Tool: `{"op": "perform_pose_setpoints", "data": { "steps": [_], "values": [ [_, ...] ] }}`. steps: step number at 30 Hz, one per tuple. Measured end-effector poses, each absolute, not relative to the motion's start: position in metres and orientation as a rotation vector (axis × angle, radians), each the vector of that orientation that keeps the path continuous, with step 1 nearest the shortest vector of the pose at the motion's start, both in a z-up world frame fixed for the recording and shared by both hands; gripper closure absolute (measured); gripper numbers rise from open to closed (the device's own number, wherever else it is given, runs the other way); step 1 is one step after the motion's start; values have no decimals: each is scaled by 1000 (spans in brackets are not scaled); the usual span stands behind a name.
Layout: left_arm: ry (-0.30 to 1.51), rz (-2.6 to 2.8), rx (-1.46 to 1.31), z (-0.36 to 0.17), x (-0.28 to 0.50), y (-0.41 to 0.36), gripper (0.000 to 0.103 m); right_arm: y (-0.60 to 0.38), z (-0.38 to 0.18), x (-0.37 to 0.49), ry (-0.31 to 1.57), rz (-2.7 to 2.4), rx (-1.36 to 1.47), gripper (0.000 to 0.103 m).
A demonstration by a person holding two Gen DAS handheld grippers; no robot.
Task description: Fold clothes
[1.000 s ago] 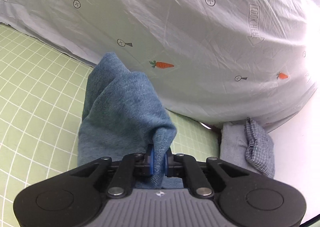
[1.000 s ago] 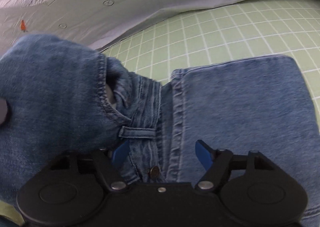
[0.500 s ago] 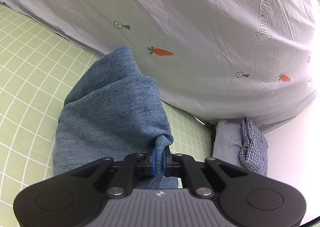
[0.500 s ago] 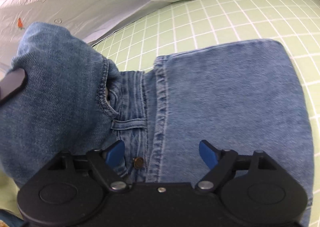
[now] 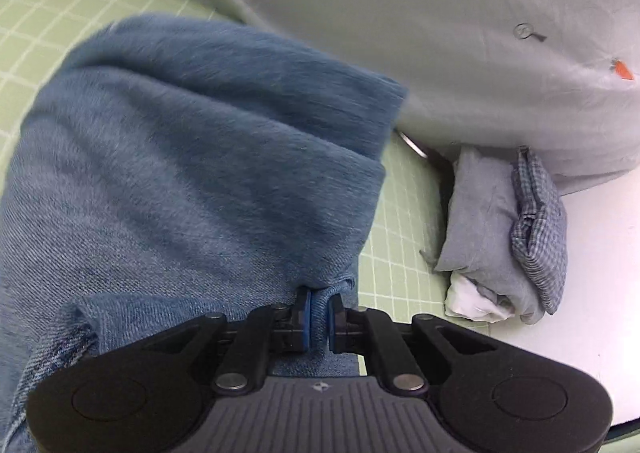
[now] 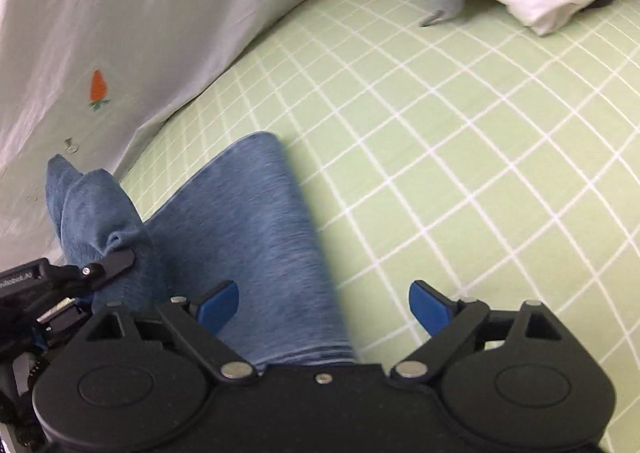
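I'm partway through a fold: the blue denim jeans (image 5: pixel 192 181) lie bunched on the green grid-checked mat (image 6: pixel 460 157), one edge pinched between the closed fingers of my left gripper (image 5: pixel 318 319). My right gripper (image 6: pixel 324 303) hangs spread and empty above them. Next, probably, lay that edge flat. The carrot-print white sheet (image 5: pixel 460 33) crowds one side; small folded grey and checked clothes (image 5: pixel 504 229) sit nearby, though blurred.

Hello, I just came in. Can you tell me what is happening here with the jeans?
A person is folding a pair of blue jeans on a green checked sheet. The left tongs are shut on a bunched edge of the denim. The right tongs are open and hold nothing, hovering over the jeans. A small pile of other clothes lies off to the side.
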State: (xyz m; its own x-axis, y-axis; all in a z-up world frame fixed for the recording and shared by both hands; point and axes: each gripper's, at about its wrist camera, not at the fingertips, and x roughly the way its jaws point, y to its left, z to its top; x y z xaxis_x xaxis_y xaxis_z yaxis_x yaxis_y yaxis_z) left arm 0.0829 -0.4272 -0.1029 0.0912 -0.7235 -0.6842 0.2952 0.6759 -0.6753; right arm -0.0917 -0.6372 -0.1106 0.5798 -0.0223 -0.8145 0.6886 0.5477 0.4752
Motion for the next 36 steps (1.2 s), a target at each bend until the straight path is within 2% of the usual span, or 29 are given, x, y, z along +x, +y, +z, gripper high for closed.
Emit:
{"op": "perform_pose_setpoints", "data": {
  "steps": [1, 2, 3, 4, 5, 6, 8, 11, 15, 20, 24, 25, 26, 27, 28, 29, 30, 32, 35, 36],
  "values": [
    [1270, -783, -377, -104, 82, -435, 93, -641, -112, -96, 854, -511, 915, 10],
    [1264, -785, -341, -102, 81, -442, 85, -643, -111, -99, 846, -520, 921, 10],
    [1249, -807, -319, -96, 78, -446, 66, -643, -110, -100, 839, -524, 916, 10],
    [1236, -838, -327, -90, 75, -448, 55, -642, -108, -100, 833, -527, 906, 10],
    [1219, -862, -342, -82, 73, -446, 36, -640, -106, -99, 829, -527, 890, 10],
    [1196, -875, -349, -72, 69, -442, 29, -639, -104, -98, 828, -523, 875, 9],
    [1143, -894, -354, -51, 63, -432, 27, -634, -100, -92, 827, -505, 852, 9],
    [1012, -838, -295, -21, 58, -405, 18, -627, -96, -77, 829, -464, 813, 9],
    [922, -624, -223, -7, 65, -361, 18, -613, -90, -50, 842, -395, 772, 9],
    [1029, -427, -210, -41, 81, -312, 18, -599, -90, -14, 844, -269, 816, 7],
    [1147, -423, -235, -78, 73, -305, 18, -586, -108, 16, 900, -202, 877, 7],
    [1163, -438, -247, -83, 70, -307, 18, -583, -112, 20, 907, -176, 898, 10],
    [1167, -453, -243, -85, 67, -309, 18, -581, -117, 23, 915, -136, 929, 23],
    [1159, -463, -222, -83, 64, -312, 18, -580, -121, 25, 922, -82, 971, 52],
    [1148, -476, -198, -81, 62, -315, 18, -580, -120, 23, 910, -50, 991, 58],
    [1132, -494, -171, -76, 61, -318, 18, -582, -116, 16, 883, -41, 979, 76],
    [1116, -513, -155, -72, 60, -321, 17, -585, -111, 7, 845, -17, 982, 81],
    [1084, -549, -154, -63, 58, -322, 17, -598, -105, -19, 757, 20, 1030, 83],
    [1038, -547, -87, -57, 59, -326, 16, -613, -99, -48, 751, -113, 897, 83],
    [1033, -547, -63, -59, 60, -328, 14, -616, -103, -53, 781, -175, 836, 79]
  ]
}}
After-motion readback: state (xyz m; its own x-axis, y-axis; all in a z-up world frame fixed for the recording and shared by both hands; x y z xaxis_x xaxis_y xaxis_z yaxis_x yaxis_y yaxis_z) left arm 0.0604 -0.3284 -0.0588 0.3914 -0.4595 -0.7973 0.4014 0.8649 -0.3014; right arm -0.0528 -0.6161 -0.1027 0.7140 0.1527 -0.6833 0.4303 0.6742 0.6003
